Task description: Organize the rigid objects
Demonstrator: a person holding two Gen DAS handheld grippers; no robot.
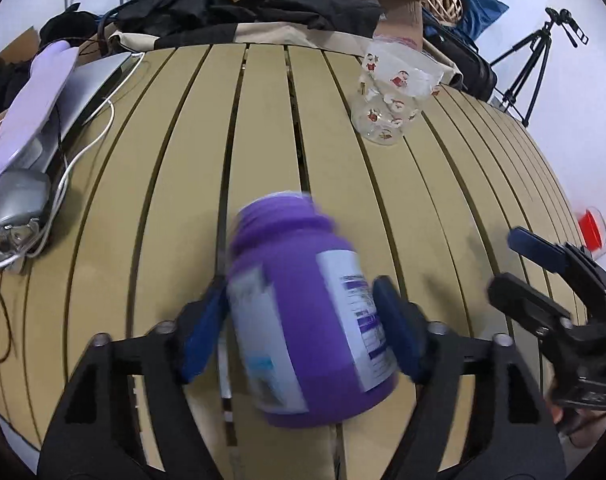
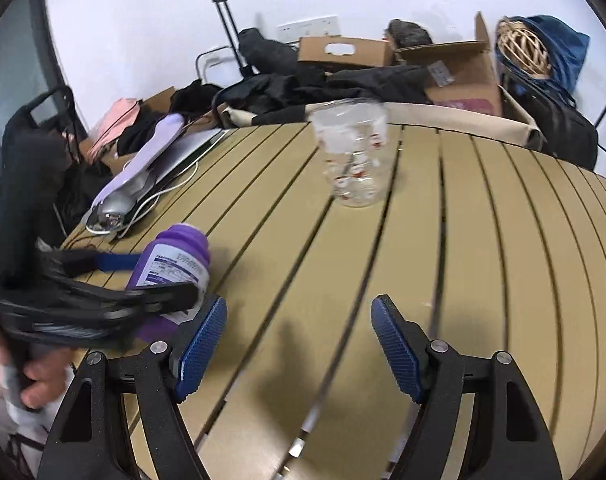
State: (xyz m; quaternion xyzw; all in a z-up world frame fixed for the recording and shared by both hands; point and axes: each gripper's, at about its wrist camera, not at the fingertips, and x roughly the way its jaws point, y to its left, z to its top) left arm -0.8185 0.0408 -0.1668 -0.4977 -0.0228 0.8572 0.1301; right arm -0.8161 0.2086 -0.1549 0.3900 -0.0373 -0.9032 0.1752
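Now our left tongs [image 1: 303, 320] squeeze the purple plastic bottle [image 1: 303, 320], neck toward 12 o'clock; our right tongs [image 2: 299, 344] wait apart, holding nothing.

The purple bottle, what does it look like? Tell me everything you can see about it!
The purple plastic bottle has a wide body, a narrower neck and a white printed label with purple text. No cap shows on its neck. It is blurred, so the words cannot be read. It is tilted, not upright, over the tan slatted table. The left gripper pinches it between two blue pads, one on each side. Whether its bottom touches the table is unclear.
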